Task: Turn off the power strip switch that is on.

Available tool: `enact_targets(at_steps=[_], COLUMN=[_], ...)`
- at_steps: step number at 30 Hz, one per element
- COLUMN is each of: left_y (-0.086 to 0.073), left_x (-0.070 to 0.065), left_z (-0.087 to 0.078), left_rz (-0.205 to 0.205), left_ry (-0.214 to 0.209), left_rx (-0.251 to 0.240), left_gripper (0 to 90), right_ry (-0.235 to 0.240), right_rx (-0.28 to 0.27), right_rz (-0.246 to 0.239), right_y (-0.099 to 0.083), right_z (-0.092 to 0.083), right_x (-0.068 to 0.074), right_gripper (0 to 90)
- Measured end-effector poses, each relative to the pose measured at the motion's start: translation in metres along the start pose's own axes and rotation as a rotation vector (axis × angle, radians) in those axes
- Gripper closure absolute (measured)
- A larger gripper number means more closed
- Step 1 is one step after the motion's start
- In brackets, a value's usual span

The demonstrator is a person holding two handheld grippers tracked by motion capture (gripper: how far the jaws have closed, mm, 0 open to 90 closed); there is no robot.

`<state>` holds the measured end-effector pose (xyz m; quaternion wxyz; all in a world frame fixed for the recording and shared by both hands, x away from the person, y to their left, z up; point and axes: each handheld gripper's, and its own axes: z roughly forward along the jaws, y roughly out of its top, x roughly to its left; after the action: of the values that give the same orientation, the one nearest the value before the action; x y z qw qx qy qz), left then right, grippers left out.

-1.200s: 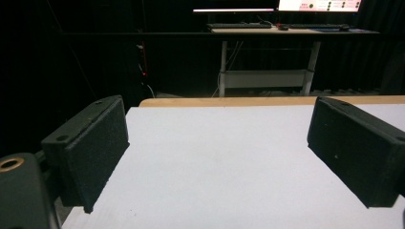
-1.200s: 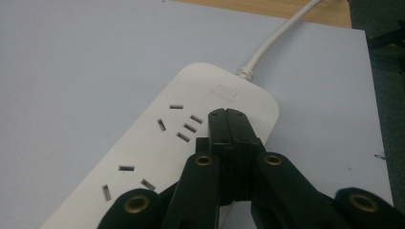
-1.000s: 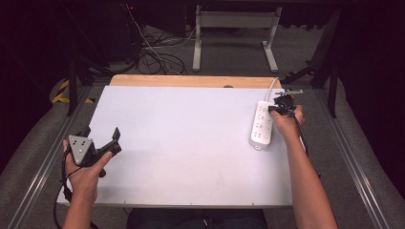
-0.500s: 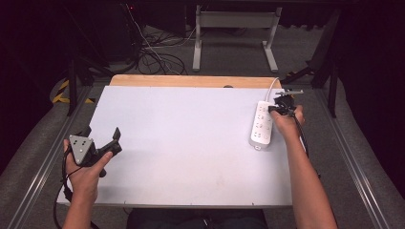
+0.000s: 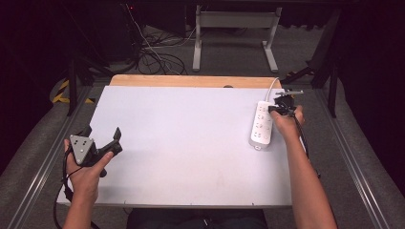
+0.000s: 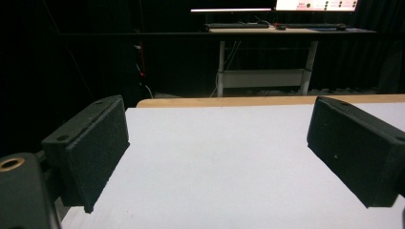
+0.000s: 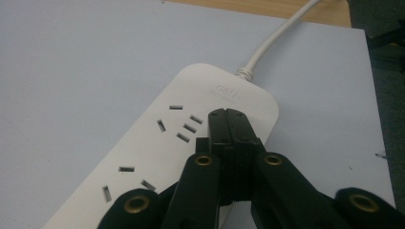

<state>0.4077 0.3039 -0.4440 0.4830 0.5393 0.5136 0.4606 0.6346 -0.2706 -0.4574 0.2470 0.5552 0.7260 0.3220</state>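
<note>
White surface (image 5: 191, 143), wide and bare across the middle, with a strip of pale wood along its far edge. Over on the right side lies a white power strip (image 5: 261, 125), stretched lengthwise from near to far, close to the right edge, and there is plenty of open room to its left. Its white cable (image 5: 272, 87) curls off the far end toward the wooden strip.

Right claw (image 5: 282, 103) is down at the far end of the power strip, jaws pressed tight together with nothing between them. In the right gripper view the clenched tips (image 7: 230, 125) sit just over the strip's top face (image 7: 162, 143), right by a cluster of socket slots and the faint embossed logo; whether they actually touch the plastic, I cannot tell. The strip looks clean, rounded at the corners, with several groups of slots running down it.

Left claw (image 5: 101, 136) hangs near the left edge, well apart from the power strip, jaws spread wide and holding nothing. In the left gripper view the two black pads (image 6: 90, 148) frame open white surface, with a desk (image 6: 286, 29) and lit screens in the dark beyond.
</note>
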Motion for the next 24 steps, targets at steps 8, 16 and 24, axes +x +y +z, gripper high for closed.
enact_targets(at_steps=[8,16,24], left_y=[0.0,0.0,0.001], left_x=[0.001,0.0,-0.003], left_z=[0.0,0.001,0.003], left_rz=[-0.011,-0.007,-0.005], left_ry=[0.003,-0.002,-0.014], left_rx=[-0.001,-0.003,0.0], left_gripper=[7.5,7.5,7.6], right_ry=[-0.018,0.015,0.062], right_rx=[0.022,-0.058,-0.137], right_rz=[-0.045,-0.024,0.001], right_y=[0.008,0.014,0.017], right_z=[-0.002,-0.024,-0.056], right_x=[0.003,0.001,-0.001], right_gripper=[90.0,90.0,90.0])
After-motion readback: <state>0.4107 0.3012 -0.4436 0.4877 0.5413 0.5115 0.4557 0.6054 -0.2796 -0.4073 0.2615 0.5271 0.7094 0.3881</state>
